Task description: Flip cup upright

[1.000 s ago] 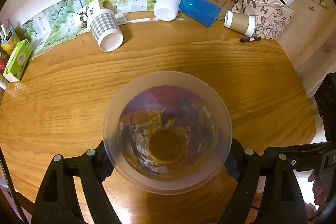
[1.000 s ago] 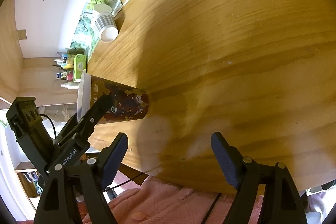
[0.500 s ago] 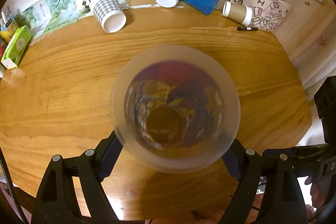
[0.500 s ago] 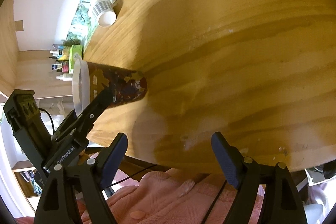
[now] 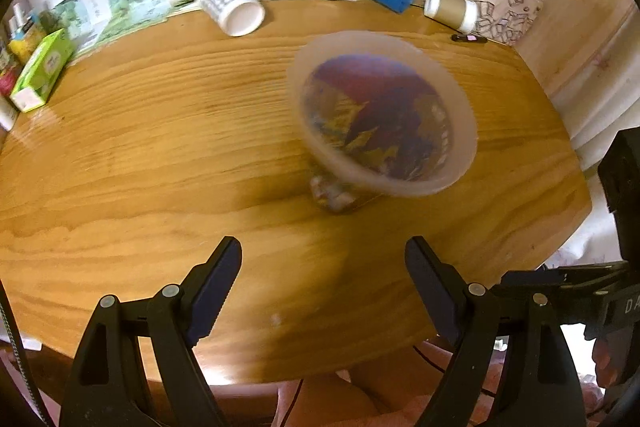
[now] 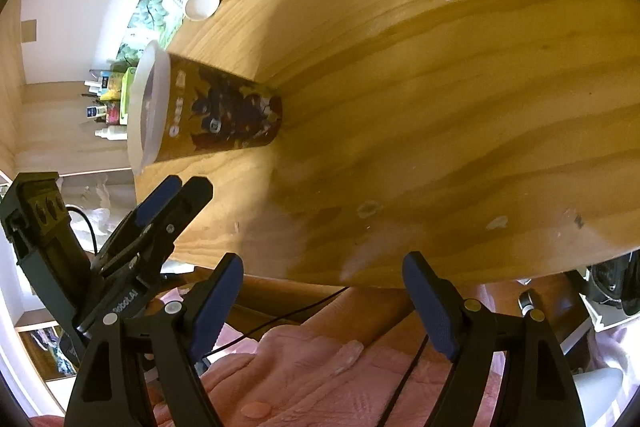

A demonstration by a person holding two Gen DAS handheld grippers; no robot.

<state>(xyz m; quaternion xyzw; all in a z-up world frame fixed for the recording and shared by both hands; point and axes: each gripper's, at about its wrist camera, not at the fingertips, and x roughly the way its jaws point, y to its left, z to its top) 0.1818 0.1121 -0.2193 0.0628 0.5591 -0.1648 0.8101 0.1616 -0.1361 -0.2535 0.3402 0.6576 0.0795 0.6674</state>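
A: Printed paper, base down: the cup (image 5: 382, 115) now stands on the wooden table (image 5: 160, 131), right of centre and toward the near edge.

B: Half a second ago the left gripper (image 5: 324, 287) was clamped on it. Now its jaws are spread, the cup clear ahead of them.

A: So it's released. And the right gripper (image 6: 323, 301)?

B: Parted, holding nothing, near the table's edge. The flip looks finished, though the cup is blurred, so it may be wobbling.
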